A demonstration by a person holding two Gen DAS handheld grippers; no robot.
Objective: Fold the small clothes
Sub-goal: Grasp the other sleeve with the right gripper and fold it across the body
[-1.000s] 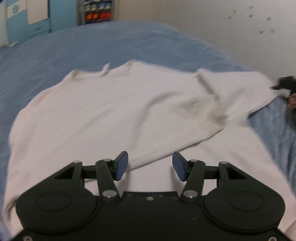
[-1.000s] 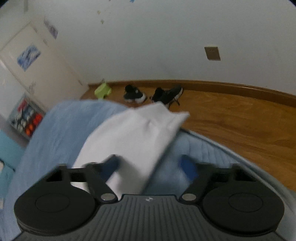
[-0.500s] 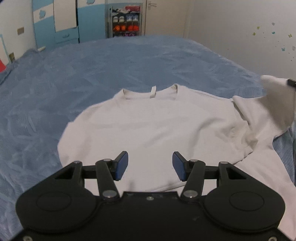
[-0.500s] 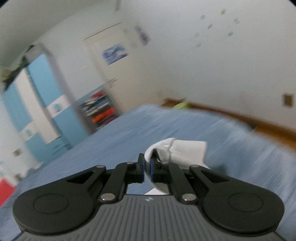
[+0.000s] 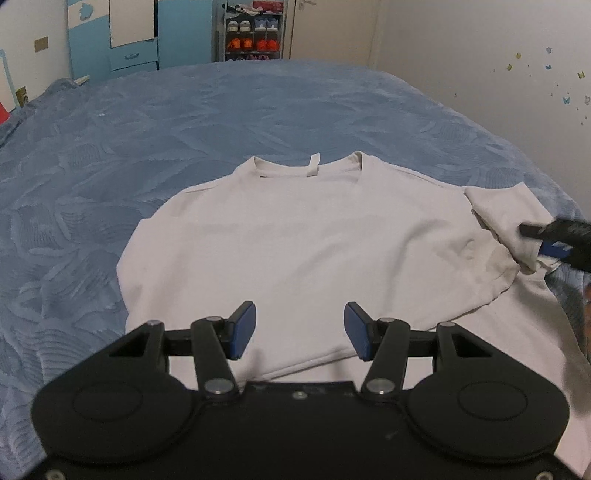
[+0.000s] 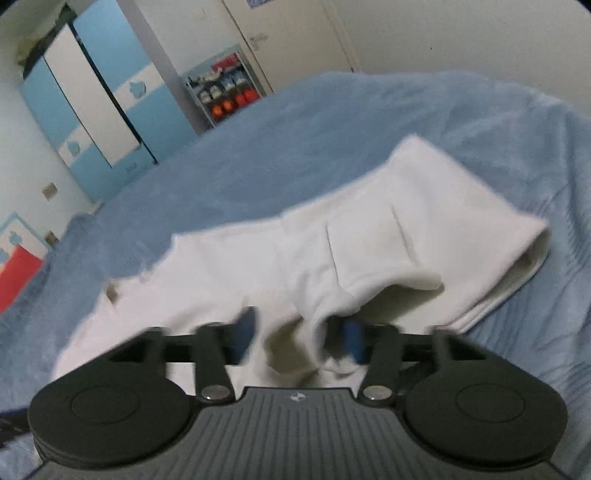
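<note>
A white T-shirt (image 5: 295, 240) lies flat on the blue bed, collar at the far side and hem toward me. My left gripper (image 5: 299, 330) hovers open just above the hem area, nothing between its blue pads. The shirt's right sleeve (image 6: 424, 229) is folded inward and bunched. My right gripper (image 6: 299, 332) is at that sleeve with its jaws opening; a loose fold of sleeve cloth hangs between the parted fingers, not pinched. In the left wrist view the right gripper (image 5: 554, 240) shows at the far right edge beside the sleeve (image 5: 506, 218).
The blue textured bedspread (image 5: 184, 122) spreads wide around the shirt. A blue and white wardrobe (image 5: 122, 40) and a shoe rack (image 5: 255, 33) stand beyond the bed's far end. A white wall (image 5: 480, 55) runs along the right side.
The right gripper carried the pinched sleeve inward over the shirt, then its jaws parted and released it. The left gripper drew back a little, and the shirt now lies flatter.
</note>
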